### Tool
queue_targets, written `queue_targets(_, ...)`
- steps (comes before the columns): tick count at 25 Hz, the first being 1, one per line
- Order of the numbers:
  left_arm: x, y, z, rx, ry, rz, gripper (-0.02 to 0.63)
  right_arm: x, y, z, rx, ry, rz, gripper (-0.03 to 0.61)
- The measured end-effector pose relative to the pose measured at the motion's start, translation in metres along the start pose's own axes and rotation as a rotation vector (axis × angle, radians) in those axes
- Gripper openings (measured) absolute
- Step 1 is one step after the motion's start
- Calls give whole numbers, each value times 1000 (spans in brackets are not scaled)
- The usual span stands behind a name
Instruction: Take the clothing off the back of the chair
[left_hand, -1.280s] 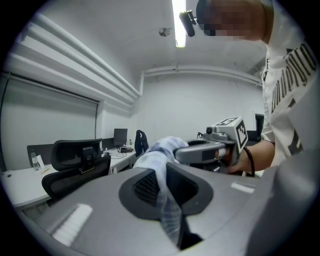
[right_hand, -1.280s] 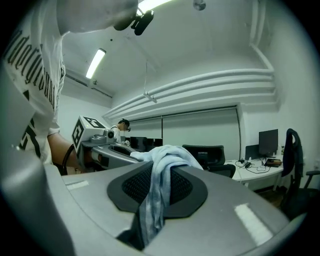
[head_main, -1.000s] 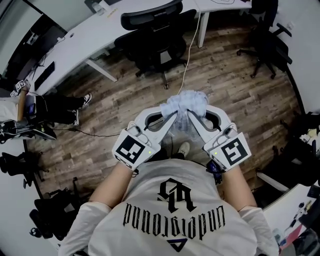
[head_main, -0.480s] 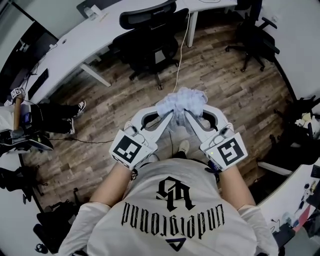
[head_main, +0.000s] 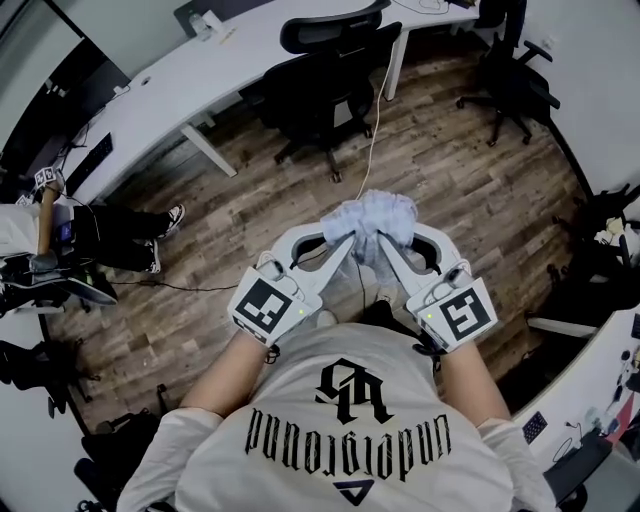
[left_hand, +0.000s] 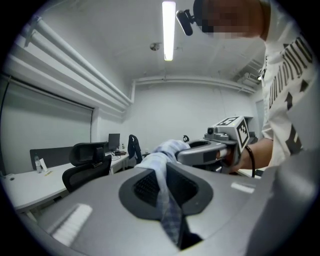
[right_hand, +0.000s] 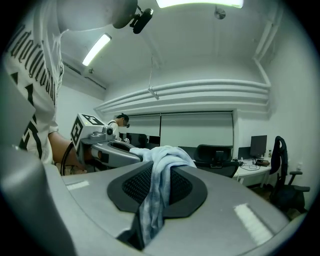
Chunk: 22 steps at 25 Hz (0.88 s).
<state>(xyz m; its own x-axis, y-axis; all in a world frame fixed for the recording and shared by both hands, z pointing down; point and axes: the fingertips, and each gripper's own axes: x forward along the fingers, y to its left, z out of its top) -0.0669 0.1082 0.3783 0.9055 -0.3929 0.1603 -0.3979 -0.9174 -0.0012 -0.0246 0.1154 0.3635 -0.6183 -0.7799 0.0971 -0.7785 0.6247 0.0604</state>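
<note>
At the middle of the head view, held out ahead of the person's chest, the clothing (head_main: 375, 212) was a pale, bunched bundle, clear of any chair. Both grippers had it: the left gripper (head_main: 343, 238) reached in from 7 o'clock and the right gripper (head_main: 378, 240) from 5 o'clock, their tips nearly meeting under the cloth. Each gripper view showed its fingers drawn narrow and pinching a fold of the fabric, with the loose end trailing down between them.

Over the last second the hold looked the same, but the room had slid past beneath it. The black chair (head_main: 330, 75) at 12 o'clock and the white bench (head_main: 200, 90) behind it sat differently in the view. That read as the person walking with the bundle. Since the chair's back looked bare and the clothing hung free in the grippers, the removal itself seemed done. What remained was probably only carrying it off and setting it down.

Underneath lay a wood-plank floor (head_main: 460, 190), with a white cable (head_main: 376, 110) dropping from the bench edge at 12 o'clock. The bench curved from 9 o'clock round to 1 o'clock. A second chair (head_main: 510, 80) stood at 2 o'clock, and a seated person (head_main: 110, 228) was at 9 o'clock.
</note>
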Motion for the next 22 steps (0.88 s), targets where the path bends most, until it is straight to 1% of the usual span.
queue_targets(4, -33, -1, -6, 11, -7, -9, 72, 7, 34, -1, 12, 13, -14, 60)
queue_targets(9, -61, -1, -11, 9, -13, -14, 72, 14, 60, 8, -23, -17, -25, 60)
queue_targets(12, -71, 1, -12, 27, -30, -17, 72, 17, 69, 10, -27, -13, -30, 60)
queue_targets(18, -89, 8, -9, 10, -35, -9, 72, 29, 84, 18, -42, -11, -27, 60)
queue_targets(22, -97, 8, -12, 11, -38, -9, 72, 32, 93, 17, -43, -4, -24, 60)
